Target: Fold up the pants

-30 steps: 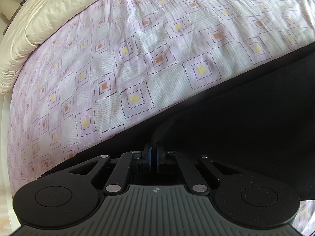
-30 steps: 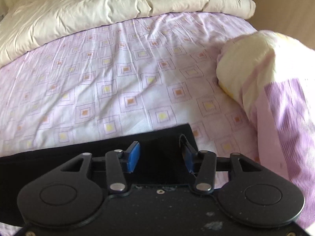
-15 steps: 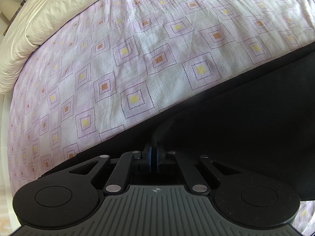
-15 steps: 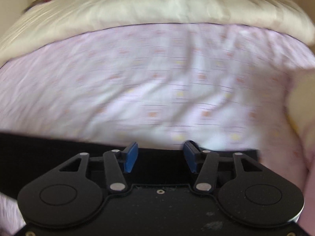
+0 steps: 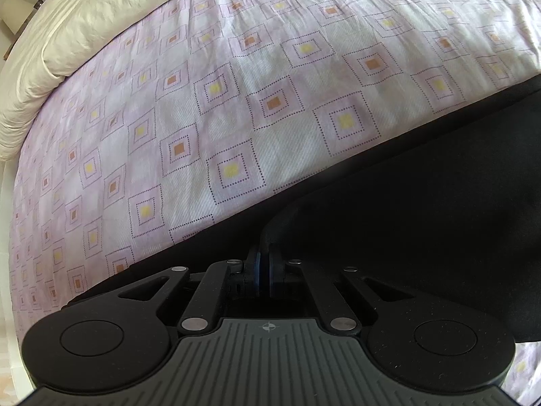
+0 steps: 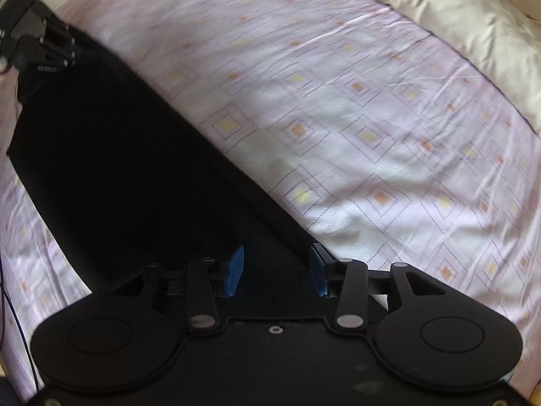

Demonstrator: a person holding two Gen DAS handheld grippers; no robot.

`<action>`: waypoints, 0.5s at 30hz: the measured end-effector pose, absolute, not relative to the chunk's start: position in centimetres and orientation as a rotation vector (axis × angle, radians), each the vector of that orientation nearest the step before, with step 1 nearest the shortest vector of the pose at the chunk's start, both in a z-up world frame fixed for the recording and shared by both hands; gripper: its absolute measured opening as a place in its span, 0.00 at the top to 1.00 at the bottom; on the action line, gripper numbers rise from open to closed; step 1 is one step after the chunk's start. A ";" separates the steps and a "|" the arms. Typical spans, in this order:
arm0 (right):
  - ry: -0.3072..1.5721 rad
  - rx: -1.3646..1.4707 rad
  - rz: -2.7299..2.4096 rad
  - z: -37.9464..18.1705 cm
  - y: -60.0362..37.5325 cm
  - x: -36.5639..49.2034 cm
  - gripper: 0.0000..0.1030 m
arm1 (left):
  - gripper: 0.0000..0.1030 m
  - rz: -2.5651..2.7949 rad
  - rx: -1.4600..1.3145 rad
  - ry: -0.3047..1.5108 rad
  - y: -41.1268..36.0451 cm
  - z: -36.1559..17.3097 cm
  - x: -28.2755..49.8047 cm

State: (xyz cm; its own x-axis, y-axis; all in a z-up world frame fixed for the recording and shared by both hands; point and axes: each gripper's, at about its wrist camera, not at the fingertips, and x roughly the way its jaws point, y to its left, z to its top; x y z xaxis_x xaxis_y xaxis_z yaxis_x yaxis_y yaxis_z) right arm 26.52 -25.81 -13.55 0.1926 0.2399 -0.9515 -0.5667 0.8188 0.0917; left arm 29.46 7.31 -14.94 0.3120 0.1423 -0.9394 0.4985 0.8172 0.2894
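The pants (image 5: 422, 209) are matt black cloth, so dark that no weave shows, lying flat along the near edge of the bed. The bedsheet (image 5: 270, 77) is thin woven cloth with a fine diagonal rib, pale lilac, printed with dotted squares around yellow and orange centres, lightly creased. The duvet (image 5: 84, 23) along the far edge is cream cloth, puffy and wrinkled, with a faint sheen. The left gripper (image 5: 263, 272) is matt black plastic, slightly speckled, with bright metal pivot pins and a ribbed grey panel. The right gripper (image 6: 277, 267) is the same matt black plastic; its pads (image 6: 235, 269) look like dull blue rubber.
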 end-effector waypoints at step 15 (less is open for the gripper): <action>1.210 -0.342 0.421 -11.7 -26.0 26.0 0.97 | 0.97 -0.304 0.587 1.194 6.7 -12.9 29.1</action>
